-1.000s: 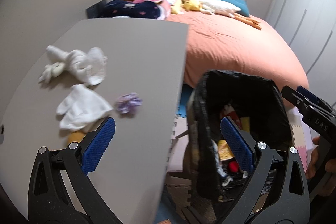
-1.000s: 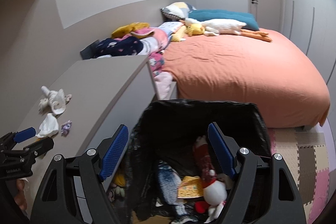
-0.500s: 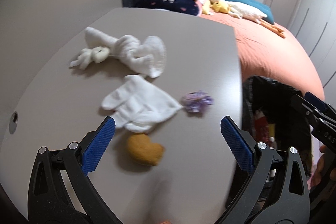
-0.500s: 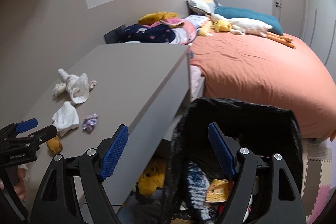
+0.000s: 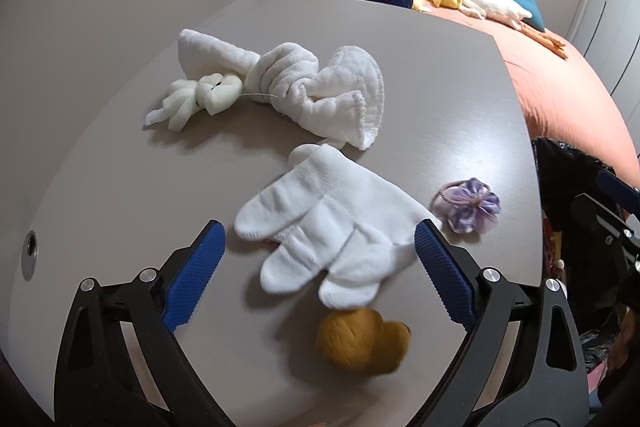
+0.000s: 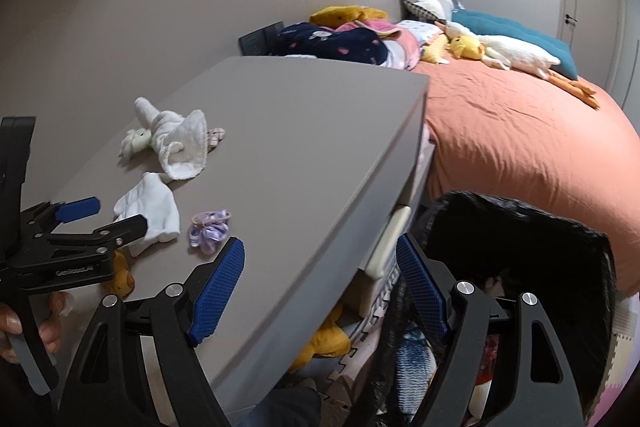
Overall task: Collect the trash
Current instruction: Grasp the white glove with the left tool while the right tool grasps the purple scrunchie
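Note:
On the grey tabletop point(image 5: 420, 67) lie a white sock bundle point(image 5: 320, 227), a twisted white cloth point(image 5: 312, 91) with a small white plush point(image 5: 200, 99), a purple scrunchie point(image 5: 472, 205) and a mustard-yellow soft lump point(image 5: 360, 339). My left gripper point(image 5: 320, 247) hovers over the sock bundle, which lies between the jaws. They are closing, but the pads are clear of it. My right gripper point(image 6: 320, 247) is open and empty above the table's right edge. It stands beside the black-lined trash bin point(image 6: 520, 227), which holds several items. The left gripper point(image 6: 80, 223) also shows in the right wrist view.
An orange-covered bed point(image 6: 520, 131) with plush toys, pillows and a clothes pile point(image 6: 336, 43) fills the far right. A yellow plush point(image 6: 324, 343) lies on foam mats under the table. A cable hole point(image 5: 30, 255) sits near the tabletop's left edge.
The left gripper has swung from the bin to over the table and come down close over the socks, its jaws a little narrower. The right gripper has drifted left, the bin sliding rightward in its view.

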Demonstrator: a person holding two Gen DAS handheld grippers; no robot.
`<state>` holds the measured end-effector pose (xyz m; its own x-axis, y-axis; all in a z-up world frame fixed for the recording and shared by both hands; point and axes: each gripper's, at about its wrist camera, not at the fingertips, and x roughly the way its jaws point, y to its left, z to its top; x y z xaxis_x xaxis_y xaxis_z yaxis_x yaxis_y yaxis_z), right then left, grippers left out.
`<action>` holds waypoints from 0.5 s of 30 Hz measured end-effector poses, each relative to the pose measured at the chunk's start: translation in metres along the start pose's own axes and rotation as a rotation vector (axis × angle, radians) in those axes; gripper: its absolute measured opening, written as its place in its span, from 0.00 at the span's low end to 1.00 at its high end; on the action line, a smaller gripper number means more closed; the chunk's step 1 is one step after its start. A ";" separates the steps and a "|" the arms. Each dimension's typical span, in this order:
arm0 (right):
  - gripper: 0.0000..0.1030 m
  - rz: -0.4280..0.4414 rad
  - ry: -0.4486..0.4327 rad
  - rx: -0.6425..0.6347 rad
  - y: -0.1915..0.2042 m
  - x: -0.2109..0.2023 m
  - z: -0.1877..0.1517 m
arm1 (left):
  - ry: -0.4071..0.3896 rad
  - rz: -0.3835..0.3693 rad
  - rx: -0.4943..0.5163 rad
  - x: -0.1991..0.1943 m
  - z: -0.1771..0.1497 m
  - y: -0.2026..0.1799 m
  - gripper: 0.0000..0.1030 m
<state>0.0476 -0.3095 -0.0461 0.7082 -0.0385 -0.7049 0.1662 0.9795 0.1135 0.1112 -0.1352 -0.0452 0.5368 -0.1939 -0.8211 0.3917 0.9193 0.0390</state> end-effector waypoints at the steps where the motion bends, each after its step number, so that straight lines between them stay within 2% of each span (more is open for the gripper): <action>1: 0.76 0.006 0.003 -0.007 0.004 0.004 0.001 | 0.004 -0.002 0.005 0.002 0.001 0.001 0.86; 6: 0.76 0.032 0.019 -0.042 0.024 0.019 0.007 | 0.029 -0.002 0.022 0.015 0.002 0.005 0.71; 10: 0.76 0.047 0.034 -0.066 0.038 0.031 0.008 | 0.016 -0.004 0.033 0.015 0.000 0.006 0.64; 12: 0.76 0.053 0.040 -0.075 0.044 0.036 0.009 | 0.006 -0.003 0.042 0.014 -0.001 0.007 0.53; 15: 0.76 0.038 0.051 -0.094 0.052 0.043 0.010 | 0.004 0.019 0.035 0.012 -0.003 0.009 0.47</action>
<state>0.0932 -0.2624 -0.0637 0.6768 0.0070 -0.7362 0.0729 0.9944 0.0765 0.1188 -0.1285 -0.0564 0.5419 -0.1748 -0.8221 0.4074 0.9102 0.0749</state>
